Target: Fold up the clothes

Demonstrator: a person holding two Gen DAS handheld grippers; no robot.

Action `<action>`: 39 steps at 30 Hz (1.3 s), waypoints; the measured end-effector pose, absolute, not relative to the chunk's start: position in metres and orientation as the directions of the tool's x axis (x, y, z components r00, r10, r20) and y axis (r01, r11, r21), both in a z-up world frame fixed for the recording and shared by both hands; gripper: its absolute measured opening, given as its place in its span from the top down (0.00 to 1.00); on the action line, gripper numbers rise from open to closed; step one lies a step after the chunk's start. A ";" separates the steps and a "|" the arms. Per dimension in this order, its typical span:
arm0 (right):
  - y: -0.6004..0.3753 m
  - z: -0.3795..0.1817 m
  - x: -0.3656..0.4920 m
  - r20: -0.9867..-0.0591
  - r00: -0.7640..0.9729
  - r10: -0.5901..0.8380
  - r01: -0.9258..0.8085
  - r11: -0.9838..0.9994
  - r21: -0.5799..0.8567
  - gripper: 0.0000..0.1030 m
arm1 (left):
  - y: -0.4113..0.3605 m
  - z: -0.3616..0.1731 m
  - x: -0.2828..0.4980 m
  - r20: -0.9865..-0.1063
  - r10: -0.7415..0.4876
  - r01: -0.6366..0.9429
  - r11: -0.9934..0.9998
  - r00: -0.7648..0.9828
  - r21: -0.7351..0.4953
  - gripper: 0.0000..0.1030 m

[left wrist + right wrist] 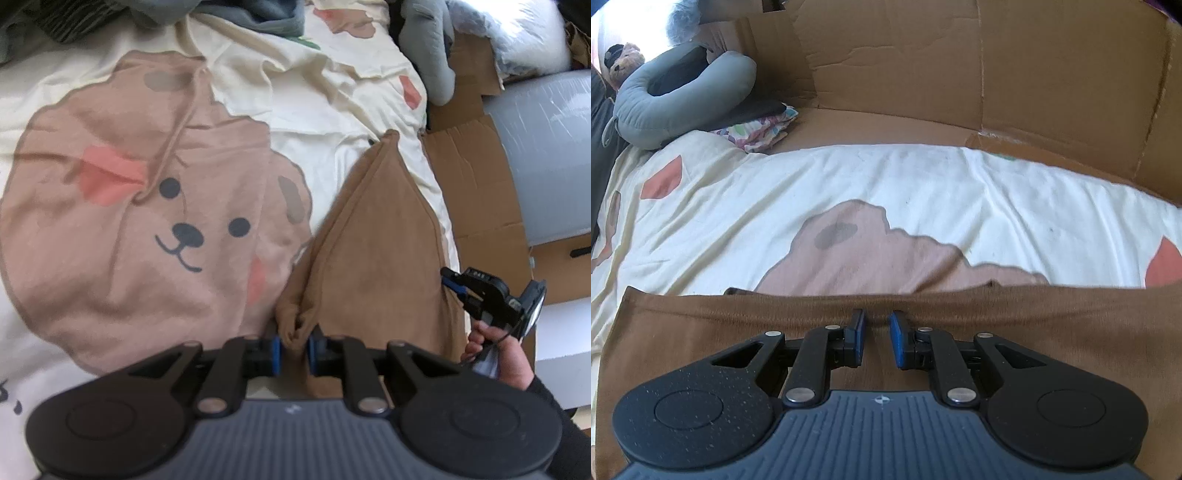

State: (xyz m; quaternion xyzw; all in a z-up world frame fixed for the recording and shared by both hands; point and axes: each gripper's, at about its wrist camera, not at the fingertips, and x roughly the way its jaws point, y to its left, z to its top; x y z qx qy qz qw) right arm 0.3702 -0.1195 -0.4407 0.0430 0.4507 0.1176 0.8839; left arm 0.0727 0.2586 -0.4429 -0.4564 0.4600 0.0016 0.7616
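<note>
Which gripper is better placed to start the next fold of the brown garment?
Left, probably. The left gripper has a bunched corner of the brown garment between its pads. The right gripper sits over the garment's edge with a gap between its pads and no fabric visibly pinched.

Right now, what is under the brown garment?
The brown garment lies on a cream bedsheet printed with a large pink bear face. In the right wrist view it hides the bear's lower part; anything else beneath cannot be seen.
</note>
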 end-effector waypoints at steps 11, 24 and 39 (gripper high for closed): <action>-0.141 -0.409 0.346 -0.772 0.553 0.313 -0.193 0.950 0.247 0.69 | 0.260 -0.427 0.075 -0.677 -0.431 -0.379 0.592 0.597 -0.711 0.89; -0.153 -0.383 0.257 -0.762 0.529 0.373 -0.250 0.927 0.280 0.57 | 0.253 -0.401 0.090 -0.654 -0.465 -0.347 0.585 0.597 -0.733 0.90; -0.073 -0.366 0.153 -0.738 0.402 0.542 -0.461 0.816 0.349 0.51 | 0.233 -0.373 0.126 -0.656 -0.488 -0.312 0.611 0.576 -0.728 0.90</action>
